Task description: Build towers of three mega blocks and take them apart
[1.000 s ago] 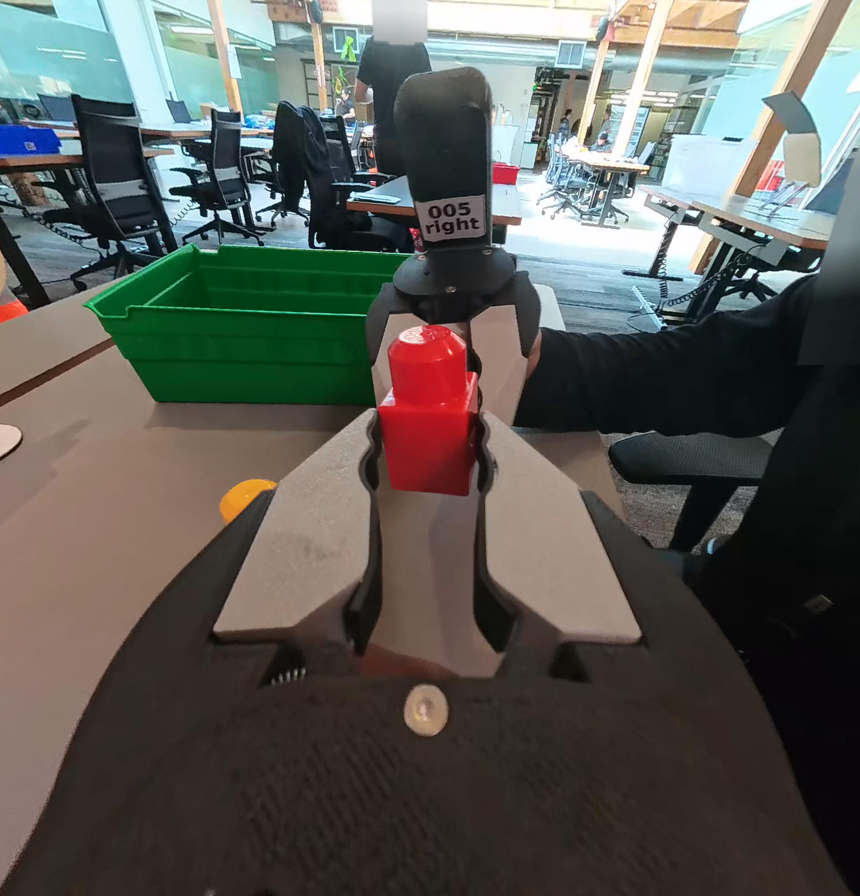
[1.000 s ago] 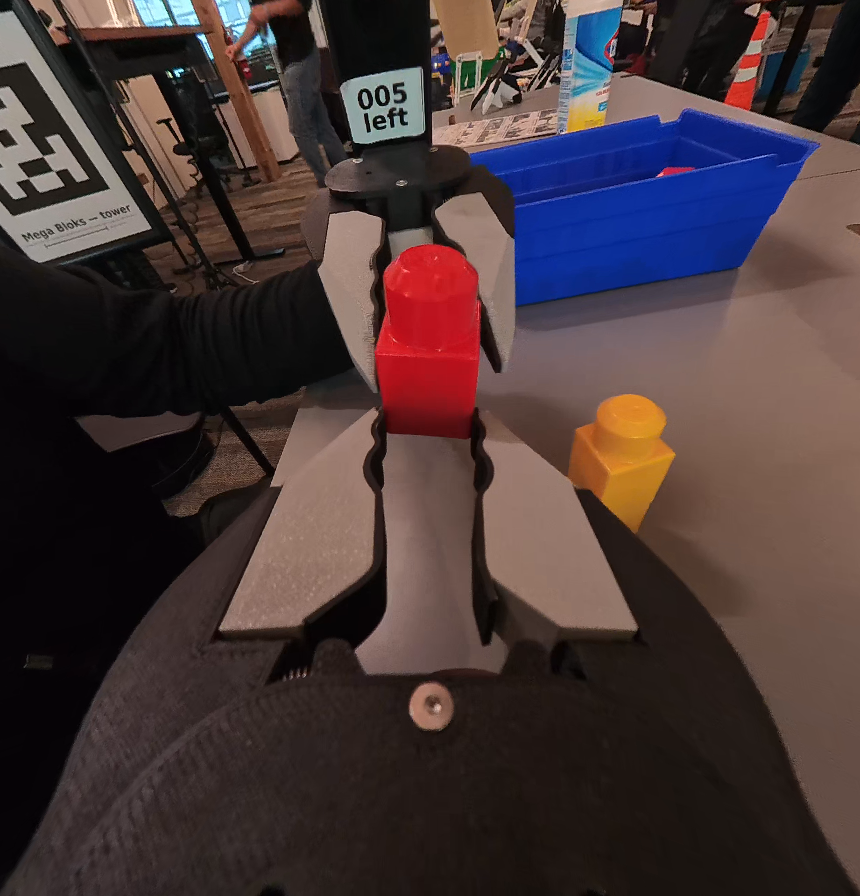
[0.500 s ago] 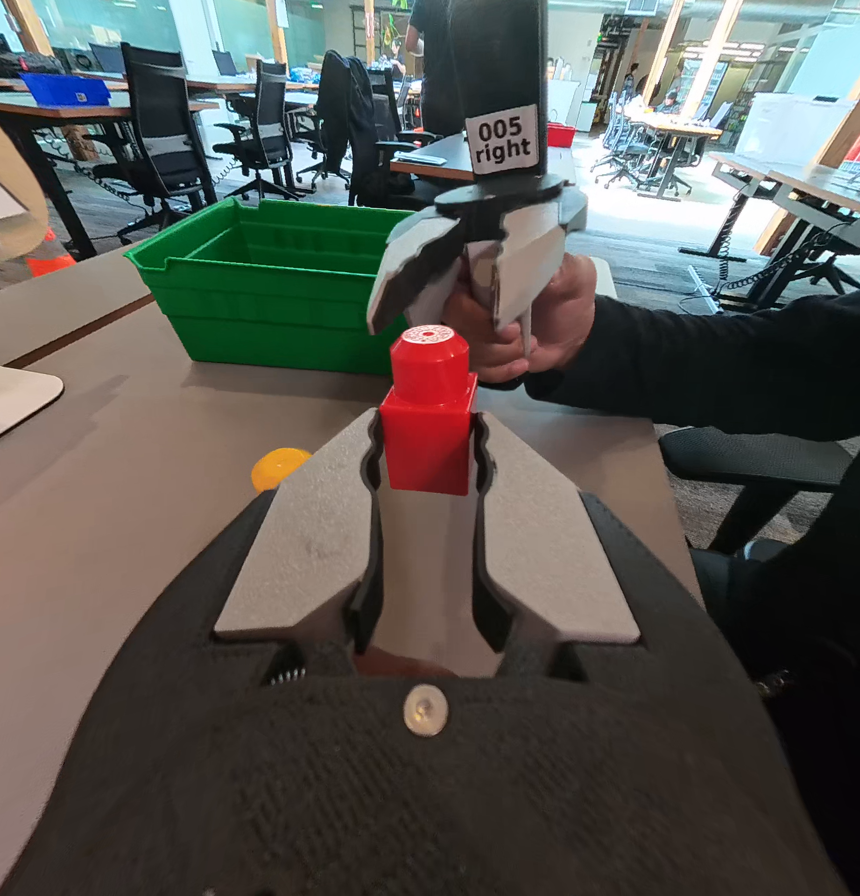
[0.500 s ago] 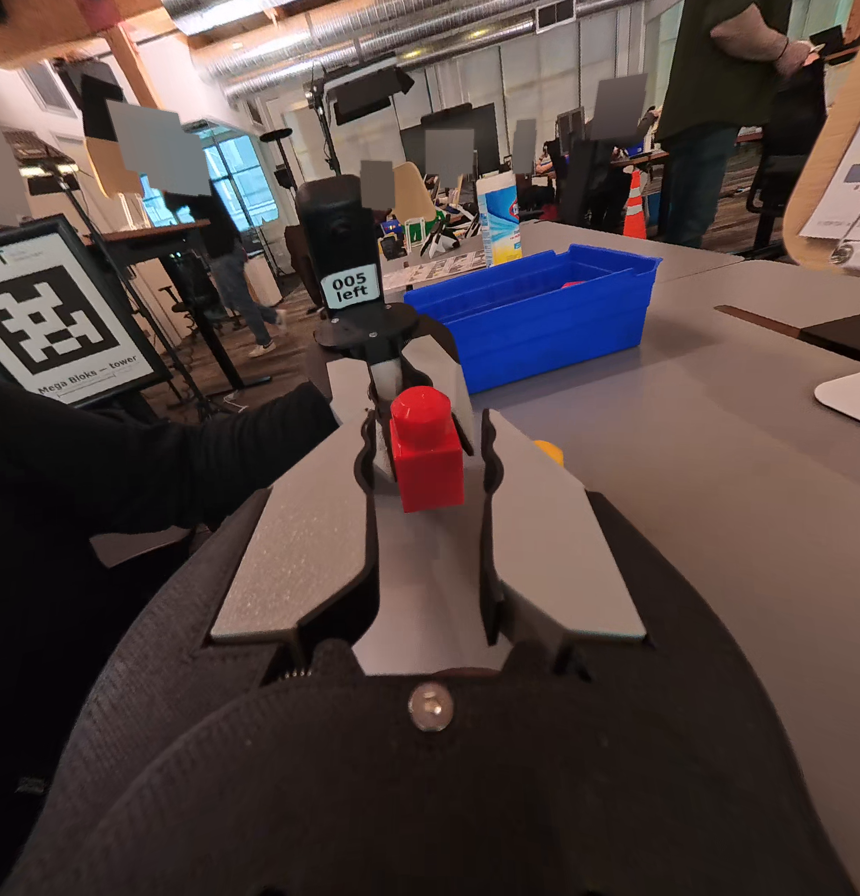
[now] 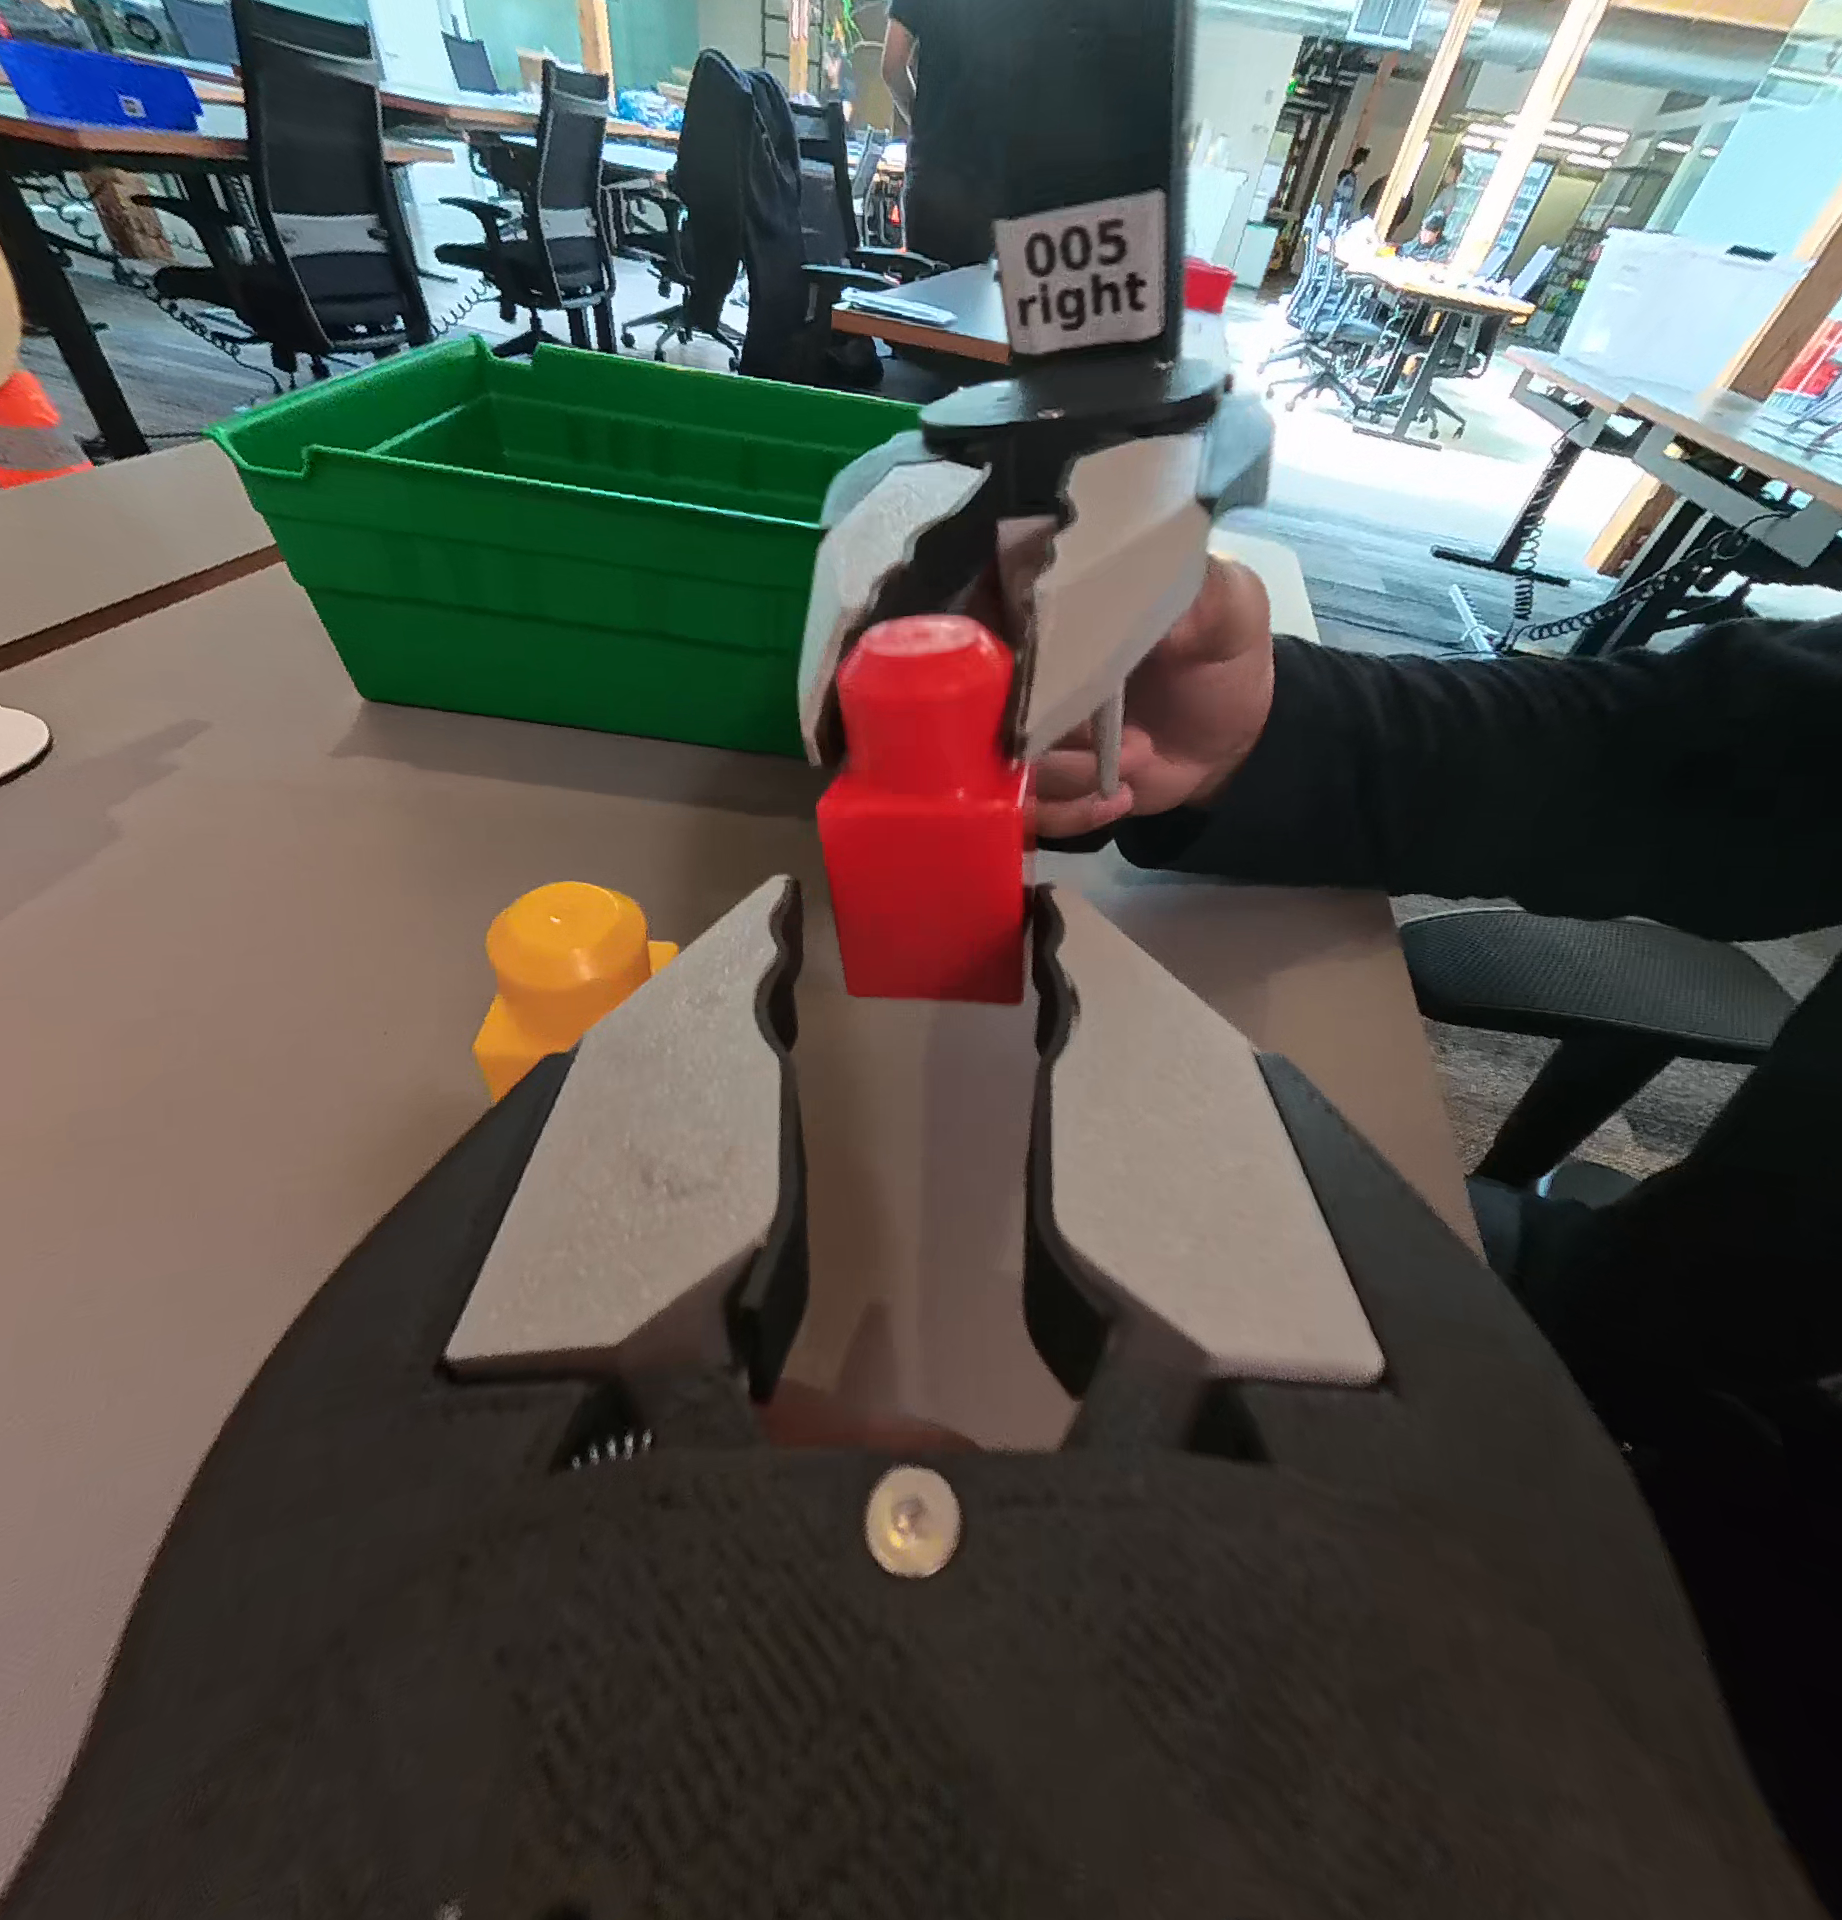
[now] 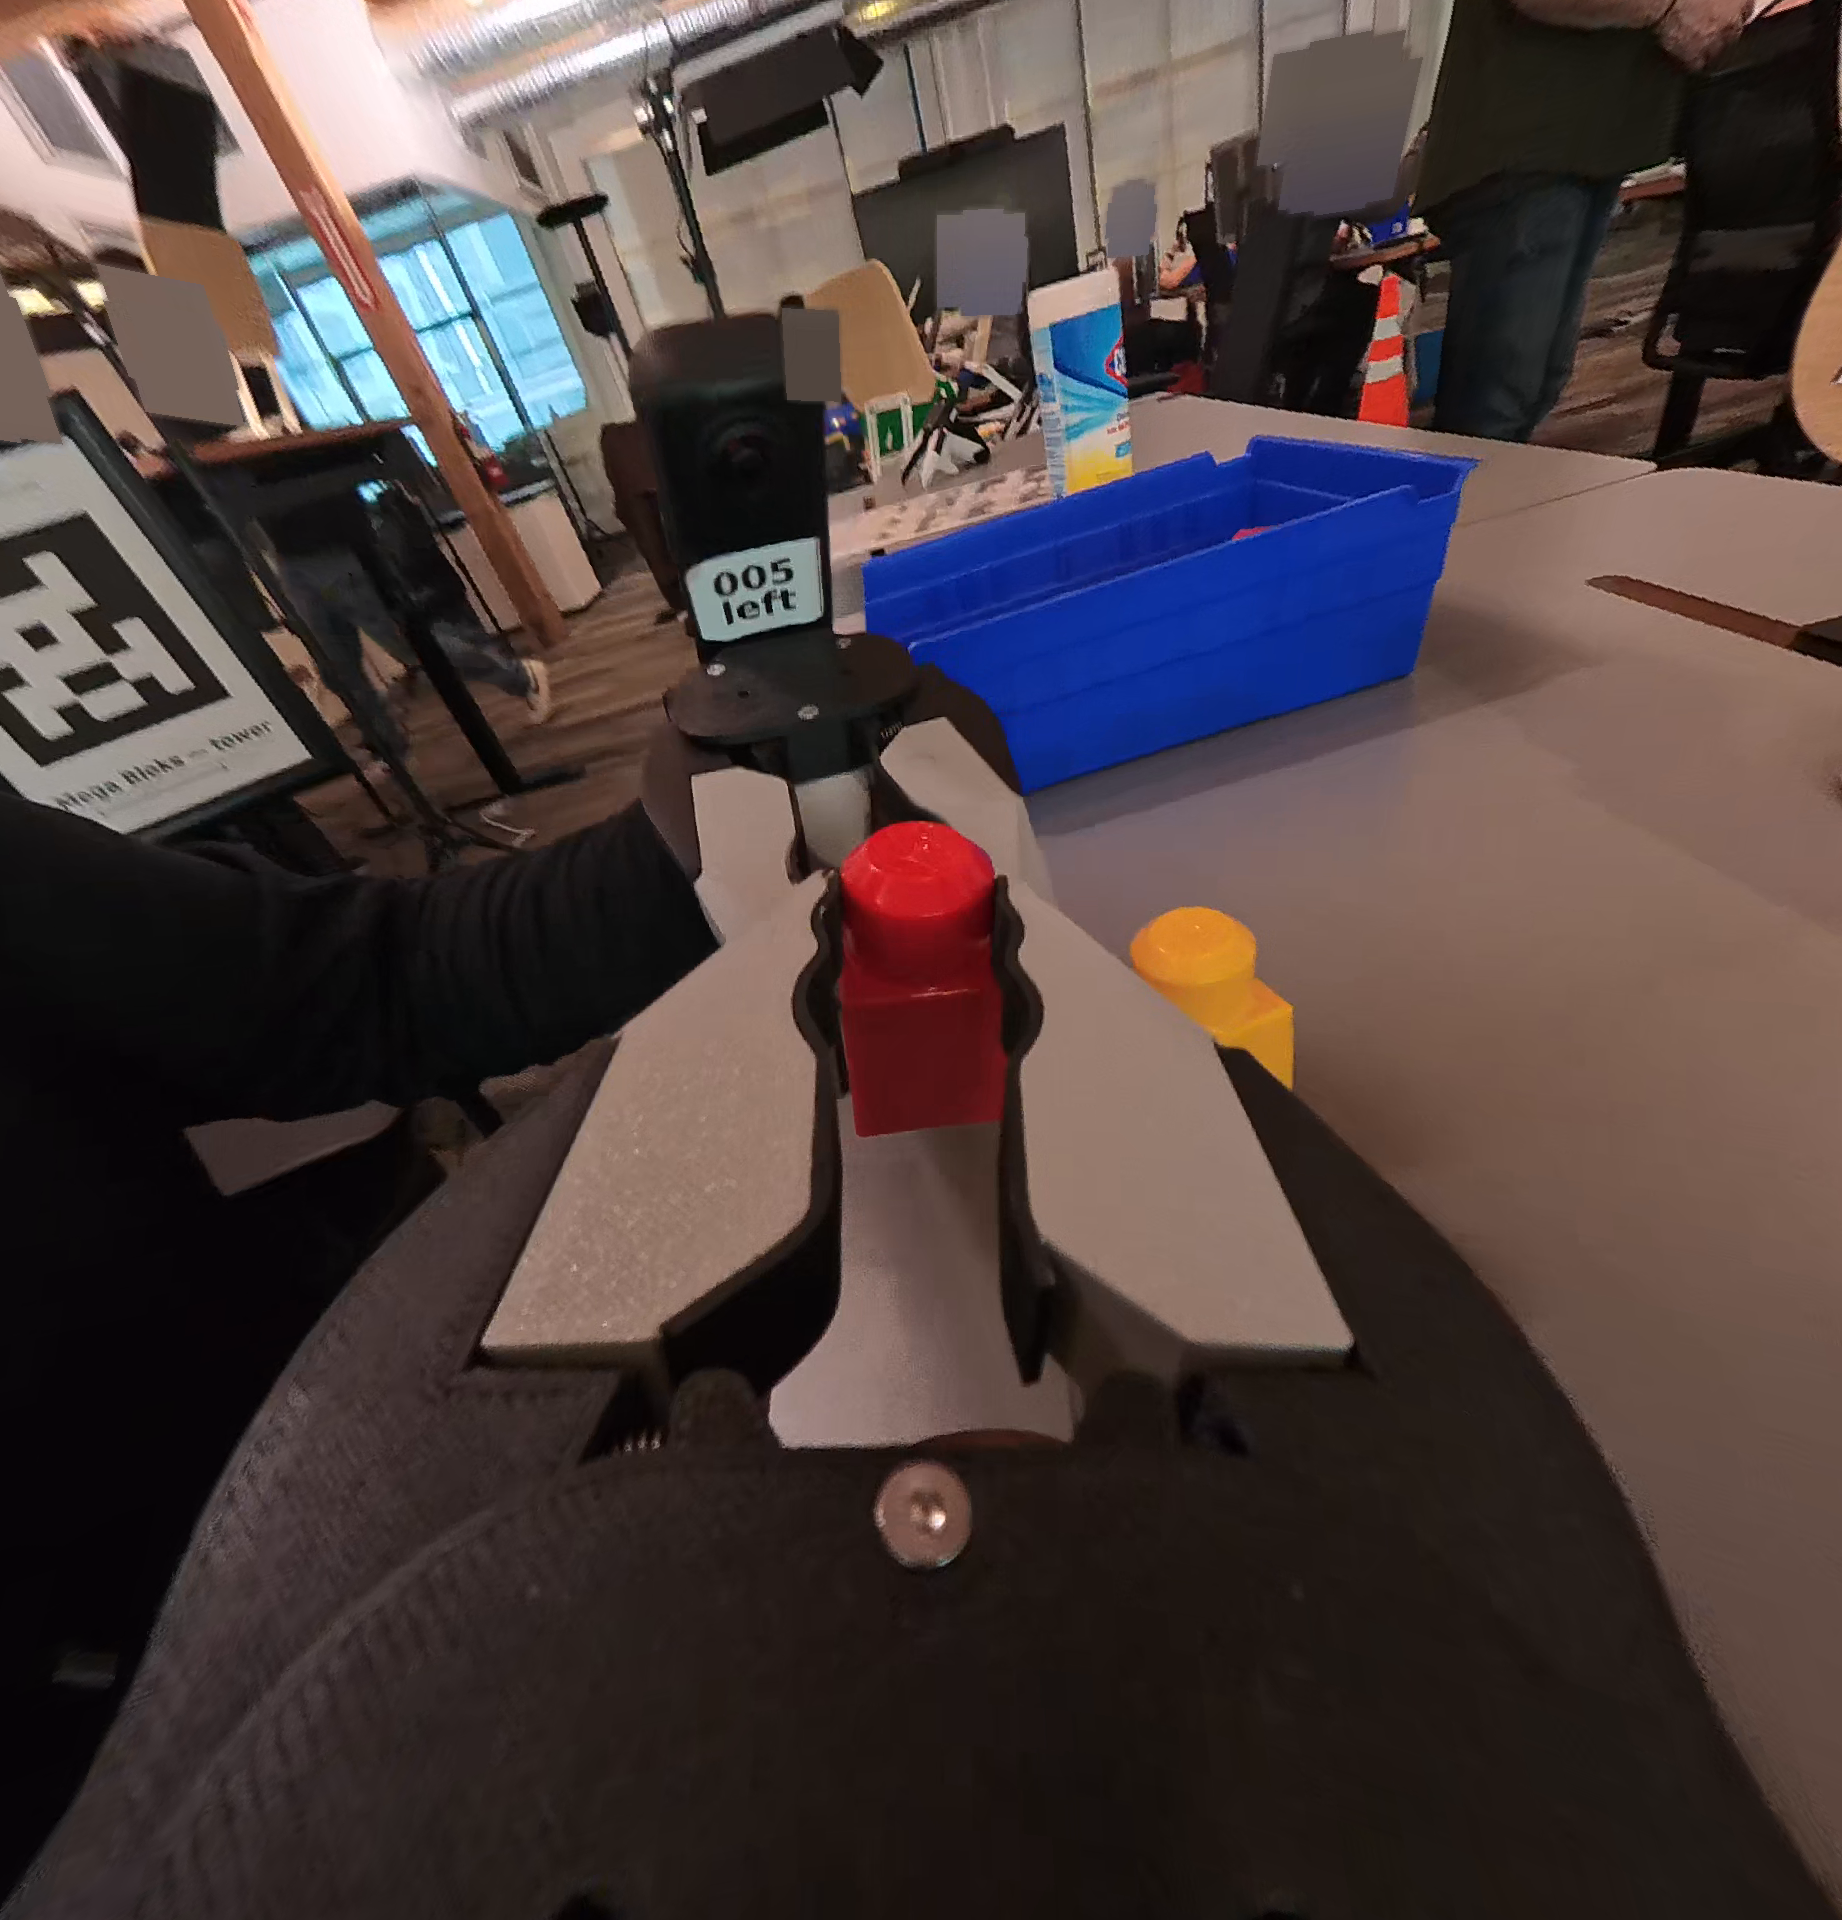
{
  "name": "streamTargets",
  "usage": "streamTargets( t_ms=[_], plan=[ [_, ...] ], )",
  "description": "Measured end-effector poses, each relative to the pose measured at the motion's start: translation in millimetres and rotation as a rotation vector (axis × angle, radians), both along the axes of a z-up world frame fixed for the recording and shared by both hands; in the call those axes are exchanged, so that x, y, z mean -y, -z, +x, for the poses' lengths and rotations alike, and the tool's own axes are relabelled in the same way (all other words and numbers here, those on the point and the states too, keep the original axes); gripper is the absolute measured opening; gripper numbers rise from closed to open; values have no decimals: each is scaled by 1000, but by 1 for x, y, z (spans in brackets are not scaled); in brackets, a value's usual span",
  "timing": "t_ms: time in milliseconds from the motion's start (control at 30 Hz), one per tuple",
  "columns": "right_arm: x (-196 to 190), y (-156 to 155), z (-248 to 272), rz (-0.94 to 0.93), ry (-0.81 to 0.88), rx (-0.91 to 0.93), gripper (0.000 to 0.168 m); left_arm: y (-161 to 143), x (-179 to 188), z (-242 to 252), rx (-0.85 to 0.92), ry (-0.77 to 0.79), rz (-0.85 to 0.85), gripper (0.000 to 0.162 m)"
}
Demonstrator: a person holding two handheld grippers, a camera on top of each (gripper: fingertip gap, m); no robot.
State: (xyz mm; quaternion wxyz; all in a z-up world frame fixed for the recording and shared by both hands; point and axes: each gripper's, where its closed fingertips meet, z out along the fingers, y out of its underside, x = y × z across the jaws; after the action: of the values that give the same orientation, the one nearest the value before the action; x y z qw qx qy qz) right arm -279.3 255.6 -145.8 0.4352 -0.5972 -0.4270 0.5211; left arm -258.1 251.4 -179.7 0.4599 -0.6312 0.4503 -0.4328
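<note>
Red block (image 5: 927,894): hanging upright above the grey table (image 5: 221,883), clear of its surface. Right gripper (image 6: 917,935): fingers closing on the block's stud and upper body, carrying it. Left gripper (image 5: 912,935): fingers standing apart; the right one (image 5: 1125,1091) is sitting against the block's lower side, the left one showing a gap. Yellow block (image 6: 1213,987): standing upright on the table just beside. Green bin (image 5: 543,582) and blue bin (image 6: 1156,623): sitting farther back on the table.
</note>
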Motion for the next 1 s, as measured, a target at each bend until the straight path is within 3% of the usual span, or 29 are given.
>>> streamTargets(
  t_ms=[367,533,867,933,1000],
  plan=[
    [-2,-2,3,-50,-24,-46,26,6,2,2,-15,10,-9,34],
    [-2,7,0,-83,-42,-23,35,8,3,2,-25,15,-14,34],
    [-3,7,0,-57,-27,-10,26,9,3,2,-20,19,-43,35],
    [-4,6,0,-40,-10,-3,26,9,1,1,-24,5,-31,35],
    [-7,2,3,-24,12,-16,26,10,-3,-4,-43,-22,-18,50]
  ],
)
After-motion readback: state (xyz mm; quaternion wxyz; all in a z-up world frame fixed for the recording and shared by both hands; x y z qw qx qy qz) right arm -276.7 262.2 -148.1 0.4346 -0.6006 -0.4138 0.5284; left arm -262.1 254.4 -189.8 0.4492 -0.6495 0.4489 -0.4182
